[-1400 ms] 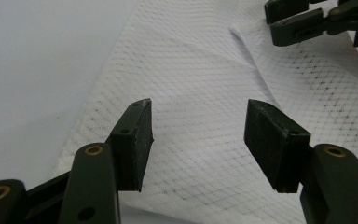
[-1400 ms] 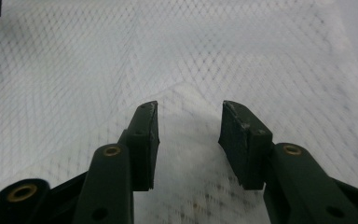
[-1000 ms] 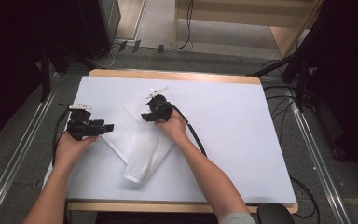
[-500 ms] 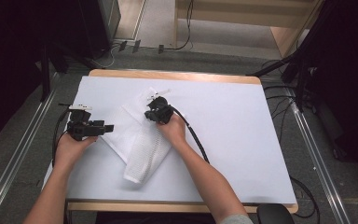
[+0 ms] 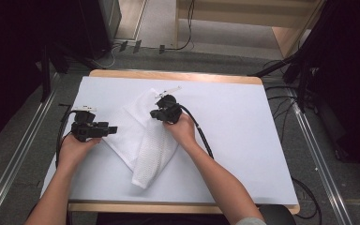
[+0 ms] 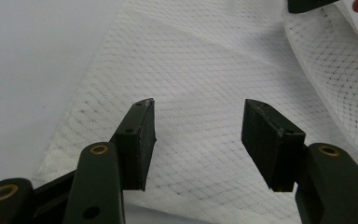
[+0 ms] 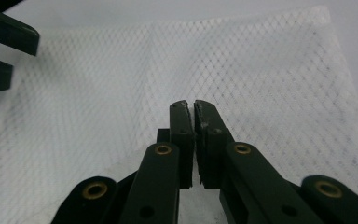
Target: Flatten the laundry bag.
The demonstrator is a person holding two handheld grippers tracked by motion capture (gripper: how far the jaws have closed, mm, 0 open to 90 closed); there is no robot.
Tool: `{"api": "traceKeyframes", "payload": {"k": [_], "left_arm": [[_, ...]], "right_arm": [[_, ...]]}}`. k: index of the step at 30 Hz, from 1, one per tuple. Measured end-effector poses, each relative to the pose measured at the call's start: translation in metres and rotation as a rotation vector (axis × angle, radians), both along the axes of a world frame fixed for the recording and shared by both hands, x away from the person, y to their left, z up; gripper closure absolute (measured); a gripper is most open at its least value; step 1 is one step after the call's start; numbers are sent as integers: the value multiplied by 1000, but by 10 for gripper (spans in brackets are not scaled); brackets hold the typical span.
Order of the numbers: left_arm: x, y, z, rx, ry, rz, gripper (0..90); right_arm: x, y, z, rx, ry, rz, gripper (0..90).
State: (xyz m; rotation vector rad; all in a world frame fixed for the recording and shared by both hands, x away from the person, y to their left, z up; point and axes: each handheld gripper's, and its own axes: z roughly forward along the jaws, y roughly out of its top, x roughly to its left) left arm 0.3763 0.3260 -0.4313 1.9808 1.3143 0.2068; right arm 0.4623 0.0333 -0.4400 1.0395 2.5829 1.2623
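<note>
A white mesh cloth (image 5: 143, 140) lies partly folded on the white-covered table (image 5: 248, 136), with a doubled strip running toward the front. My left gripper (image 5: 110, 130) sits at the cloth's left edge. In the left gripper view its jaws stand open (image 6: 198, 135) just above the mesh (image 6: 205, 60), with nothing between them. My right gripper (image 5: 158, 113) rests over the cloth's upper middle. The right gripper view shows it shut (image 7: 194, 109) with its tips low over the flat mesh (image 7: 261, 70) and no fabric visibly pinched.
A black cable (image 5: 201, 136) trails from the right gripper across the table toward the front. Bare white table surface lies right of the cloth. Metal rails (image 5: 14, 173) run along both sides of the table, with dark equipment beyond.
My right gripper has shifted slightly to the right over the cloth. The left gripper and the cloth have barely moved.
</note>
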Motion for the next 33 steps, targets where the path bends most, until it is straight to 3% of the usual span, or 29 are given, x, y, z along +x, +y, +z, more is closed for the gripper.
{"api": "traceKeyframes", "payload": {"k": [2, 14, 33], "left_arm": [[0, 0, 1, -1, -2, -1, 453], [0, -4, 2, -6, -9, -5, 449], [5, -13, 4, 0, -12, -21, 456]], "right_arm": [[-2, -5, 5, 24, 9, 0, 885], [-27, -39, 32, 29, -17, 41, 884], [-60, -101, 36, 56, -21, 25, 884]]}}
